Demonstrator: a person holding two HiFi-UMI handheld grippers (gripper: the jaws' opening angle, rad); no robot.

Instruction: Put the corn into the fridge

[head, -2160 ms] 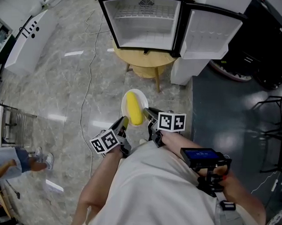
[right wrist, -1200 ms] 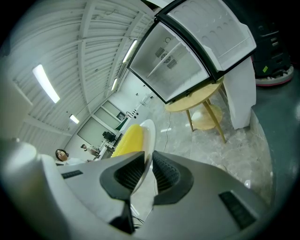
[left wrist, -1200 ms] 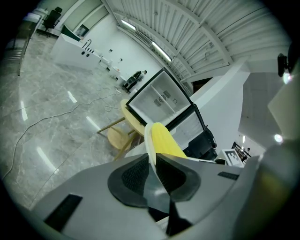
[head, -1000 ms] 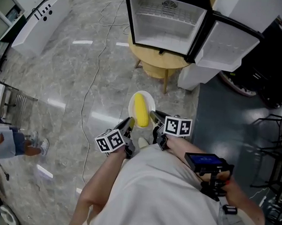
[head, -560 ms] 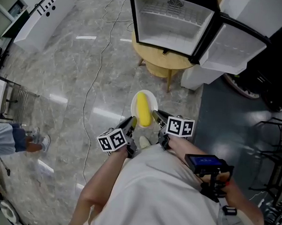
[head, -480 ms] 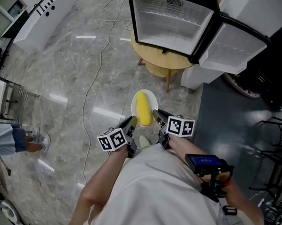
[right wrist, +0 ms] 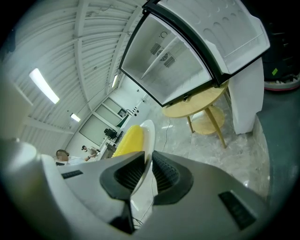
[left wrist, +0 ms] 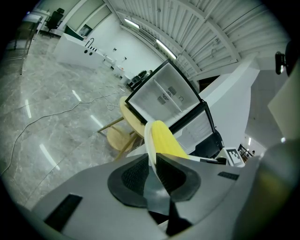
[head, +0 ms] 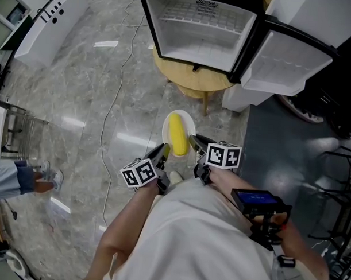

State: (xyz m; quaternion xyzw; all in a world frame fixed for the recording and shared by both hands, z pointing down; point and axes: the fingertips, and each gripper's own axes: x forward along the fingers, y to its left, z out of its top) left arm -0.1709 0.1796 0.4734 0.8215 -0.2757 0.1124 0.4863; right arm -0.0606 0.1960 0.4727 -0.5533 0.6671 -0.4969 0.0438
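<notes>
A yellow corn cob (head: 177, 134) lies on a small white plate (head: 186, 121) carried above the floor. My left gripper (head: 165, 149) is shut on the plate's near-left rim, and my right gripper (head: 193, 140) is shut on its near-right rim. In the left gripper view the plate rim (left wrist: 149, 140) sits pinched between the pads, with the corn (left wrist: 165, 140) just beyond. The right gripper view shows the rim (right wrist: 148, 136) in its jaws and the corn (right wrist: 128, 139) to the left. The open fridge (head: 196, 28) stands ahead with an empty white interior.
The fridge sits on a round wooden table (head: 189, 79), with its door (head: 287, 54) swung out to the right. A cable (head: 110, 105) runs over the marble floor. A person's legs (head: 19, 180) show at the far left, and a white counter (head: 35, 28) stands at the upper left.
Both grippers have carried the plate with the corn a little closer to the fridge, which now sits further left in the head view. Their grip is unchanged.
</notes>
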